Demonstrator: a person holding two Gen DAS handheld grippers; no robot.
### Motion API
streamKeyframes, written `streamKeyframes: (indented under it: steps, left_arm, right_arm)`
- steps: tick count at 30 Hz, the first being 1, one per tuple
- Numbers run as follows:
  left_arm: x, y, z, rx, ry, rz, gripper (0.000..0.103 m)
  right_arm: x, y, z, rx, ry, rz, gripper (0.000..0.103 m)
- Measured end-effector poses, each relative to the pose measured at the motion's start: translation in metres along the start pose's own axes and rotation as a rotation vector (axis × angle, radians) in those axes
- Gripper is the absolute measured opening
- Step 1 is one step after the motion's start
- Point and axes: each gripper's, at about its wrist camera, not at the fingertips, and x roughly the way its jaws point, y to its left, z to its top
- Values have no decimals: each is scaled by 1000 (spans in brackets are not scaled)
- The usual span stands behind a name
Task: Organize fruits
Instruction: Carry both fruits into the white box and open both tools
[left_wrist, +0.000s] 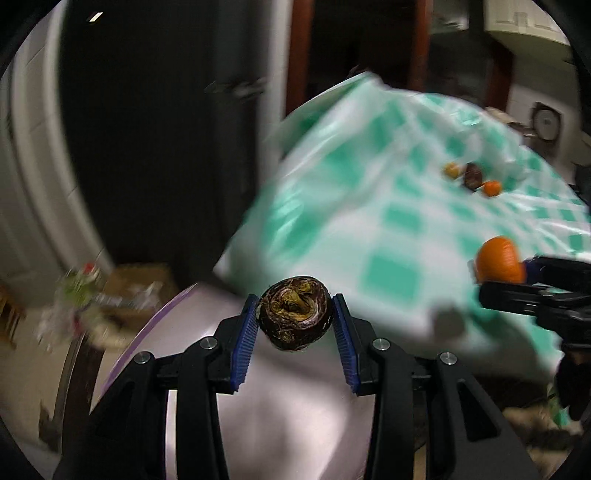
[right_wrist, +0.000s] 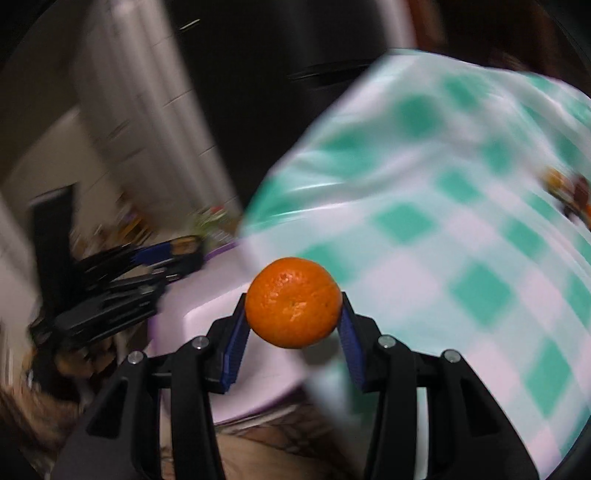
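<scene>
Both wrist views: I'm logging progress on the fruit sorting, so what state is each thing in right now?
Left claw: shut on the dark brown fruit, held in the air.
Right claw: shut on the tangerine, held in the air.
Three small fruits: lying loose together on the checked tablecloth.
Checked tablecloth: spread out, wrinkled.
Pale plate: below both claws, bare where visible.

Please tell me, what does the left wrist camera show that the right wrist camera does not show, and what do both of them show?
Only the left wrist view shows the dark brown fruit face-on, held in the left gripper jaws.

Only the right wrist view shows the whole mandarin in the right gripper, with the pale plate below it.

Both show the green checked cloth, a small cluster of fruits lying on it, and the other gripper at the edge.
</scene>
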Motion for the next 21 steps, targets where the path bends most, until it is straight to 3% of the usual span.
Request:
streamKeyframes:
  steps: [5,9,12,16,21]
  left_arm:
    - [27,58,-43,-19,168,117,39]
    - [85,87,-63,-31,364,156,39]
    - [130,100,-68,-72,495,112,38]
    - [173,107,-77,-12,628,180,39]
    - [193,120,-101,-45,732,175,39]
  right_arm:
    - [69,82,-10,-222,175,135,46]
    - [163,97,-38,-263,447,101,46]
    - [229,96,-58,-267,627,43,46]
    - [259,108,-75,-312,720,28,46]
    - [275,131,-103,-406,806,-4,46]
